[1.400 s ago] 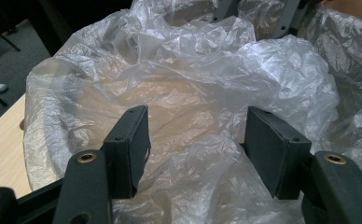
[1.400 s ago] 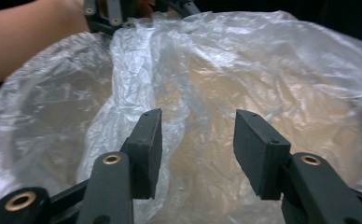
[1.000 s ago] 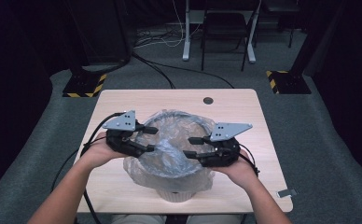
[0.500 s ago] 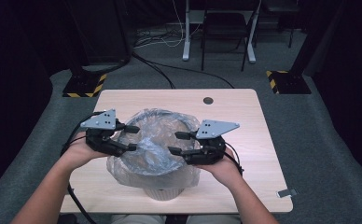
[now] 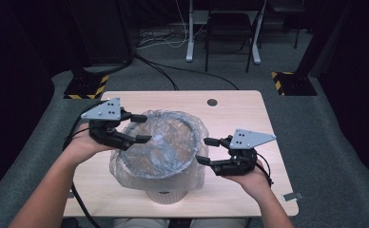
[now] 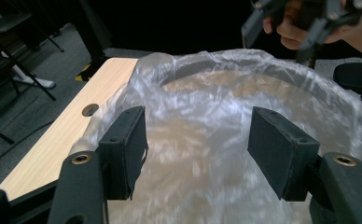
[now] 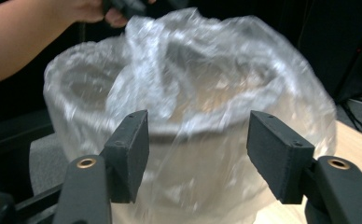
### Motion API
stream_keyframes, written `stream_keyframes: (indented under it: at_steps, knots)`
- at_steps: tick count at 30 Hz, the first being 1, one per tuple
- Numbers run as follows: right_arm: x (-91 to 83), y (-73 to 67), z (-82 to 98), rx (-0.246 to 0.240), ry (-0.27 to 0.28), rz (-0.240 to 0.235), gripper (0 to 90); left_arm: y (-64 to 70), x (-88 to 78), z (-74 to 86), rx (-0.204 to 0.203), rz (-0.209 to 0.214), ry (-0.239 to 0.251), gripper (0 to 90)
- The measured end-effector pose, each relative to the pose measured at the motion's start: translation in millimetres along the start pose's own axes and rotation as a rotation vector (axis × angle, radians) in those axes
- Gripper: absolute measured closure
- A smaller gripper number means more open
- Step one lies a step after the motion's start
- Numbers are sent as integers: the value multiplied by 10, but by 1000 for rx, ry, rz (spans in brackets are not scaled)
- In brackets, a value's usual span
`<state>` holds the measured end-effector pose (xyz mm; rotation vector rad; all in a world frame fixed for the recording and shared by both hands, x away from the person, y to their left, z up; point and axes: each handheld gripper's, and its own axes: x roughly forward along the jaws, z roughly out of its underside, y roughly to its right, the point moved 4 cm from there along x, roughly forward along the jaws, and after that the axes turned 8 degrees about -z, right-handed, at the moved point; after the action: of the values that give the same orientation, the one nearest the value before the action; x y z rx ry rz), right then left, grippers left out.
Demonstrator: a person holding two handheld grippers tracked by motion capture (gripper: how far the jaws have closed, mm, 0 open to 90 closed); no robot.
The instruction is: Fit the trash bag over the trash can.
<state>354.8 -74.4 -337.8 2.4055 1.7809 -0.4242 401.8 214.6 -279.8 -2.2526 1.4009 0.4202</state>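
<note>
A round bin [image 5: 166, 194] lined with a clear plastic bag [image 5: 166, 142] stands on the wooden table [image 5: 249, 109]; the bag's mouth is spread over the rim. My left gripper [image 5: 144, 128] hovers at the bag's left rim, open, its pads [image 6: 125, 149] apart over crinkled plastic [image 6: 202, 116]. My right gripper [image 5: 202, 150] sits just off the bag's right side, open. Its jaws have just been opening, with nothing between the pads [image 7: 132, 149]; the bagged bin [image 7: 193, 107] lies ahead of them. The other hand's gripper [image 6: 309, 18] shows beyond the bag.
A cable hole [image 5: 212, 102] sits near the table's far edge. Yellow-and-black striped bases [image 5: 85, 88] [image 5: 287, 83] stand on the grey floor behind. Desk legs [image 5: 189, 33] and cables lie farther back. A small grey tag [image 5: 292, 195] lies by the near right corner.
The right gripper has pulled back to the right, off the bag, and its jaws stand wider. The left gripper has risen at the left rim. The bag's mouth looks rounder and more spread.
</note>
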Motion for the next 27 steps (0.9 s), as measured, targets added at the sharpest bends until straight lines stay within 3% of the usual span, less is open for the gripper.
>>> stream_keyframes:
  at_steps: [5, 13, 21, 27]
  knots:
    - [55, -17, 112, 8, -21, -32, 410, 66, 173, -79, 37, 30, -34, 367]
    - [77, -28, 153, 3, -11, -32, 673, 160, 394, -211, 81, 60, -58, 368]
    - [87, -31, 193, 7, 5, -45, 836, 255, 659, -223, 133, 85, -162, 367]
    - [89, -37, 211, 5, 17, -45, 865, 248, 804, -143, 102, 106, -218, 368]
